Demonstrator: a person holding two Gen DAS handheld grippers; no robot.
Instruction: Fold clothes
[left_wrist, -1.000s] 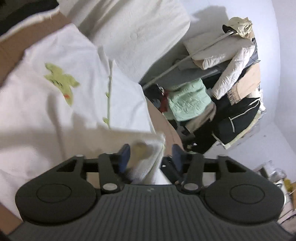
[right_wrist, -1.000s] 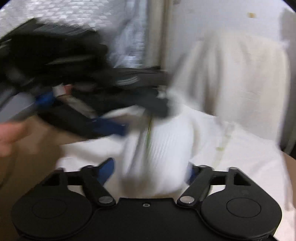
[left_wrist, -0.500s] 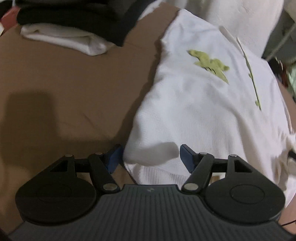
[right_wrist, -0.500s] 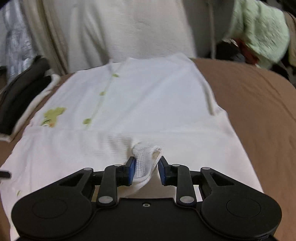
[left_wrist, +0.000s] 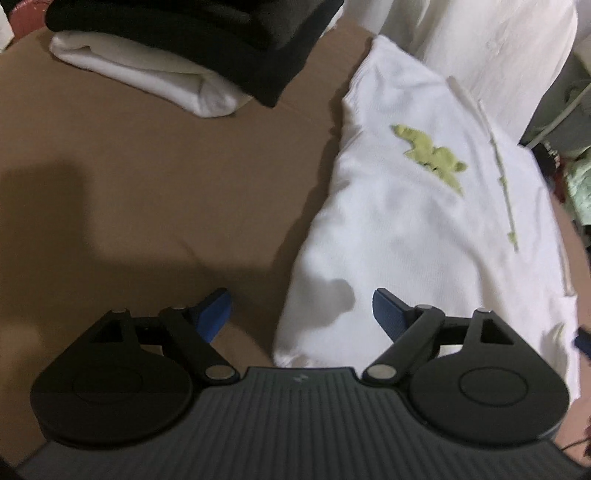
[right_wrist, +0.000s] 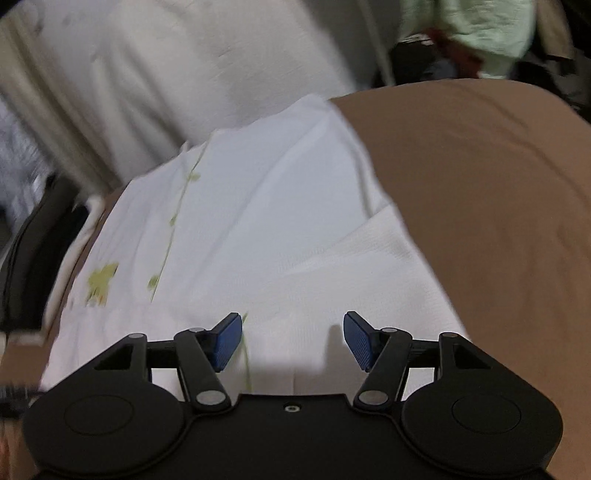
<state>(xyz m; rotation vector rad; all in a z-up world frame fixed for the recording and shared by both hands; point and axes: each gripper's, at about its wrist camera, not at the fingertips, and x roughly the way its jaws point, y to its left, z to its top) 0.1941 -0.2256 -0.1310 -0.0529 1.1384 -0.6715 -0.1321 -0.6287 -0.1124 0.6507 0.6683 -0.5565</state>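
Left gripper (left_wrist: 301, 310) is hovering with its blue pads spread wide and nothing between them, straddling the near left edge of the white garment (left_wrist: 406, 229), which is lying flat on the brown bed cover (left_wrist: 129, 192). To its far left a stack of folded clothes (left_wrist: 177, 48) is sitting, black pieces on top of a white one, well apart from the garment. Moving rightwards, the garment is showing a ribbed, waffle-like knit, a yellow-green patch (left_wrist: 430, 155) on the chest and a thin green-dotted strip (left_wrist: 504, 184) running along the middle; its near part is looking doubled over the rest, with a soft rounded fold edge rather than a crisp one. Right gripper (right_wrist: 292, 341) is likewise hanging released above the near hem of the garment (right_wrist: 277, 229), fingers parted and empty, with the bare brown cover (right_wrist: 480, 192) stretching off to its right and a pale pillow or bedding (right_wrist: 184, 62) beyond. Whether this fold is being finished or another is being prepared, I cannot settle; either way, good handling is meaning pinching only at edges, both pads biting through every layer, keeping both sides level so the limp knit is not skewing, and pressing creases flat because the thick weave is tending to spring up.
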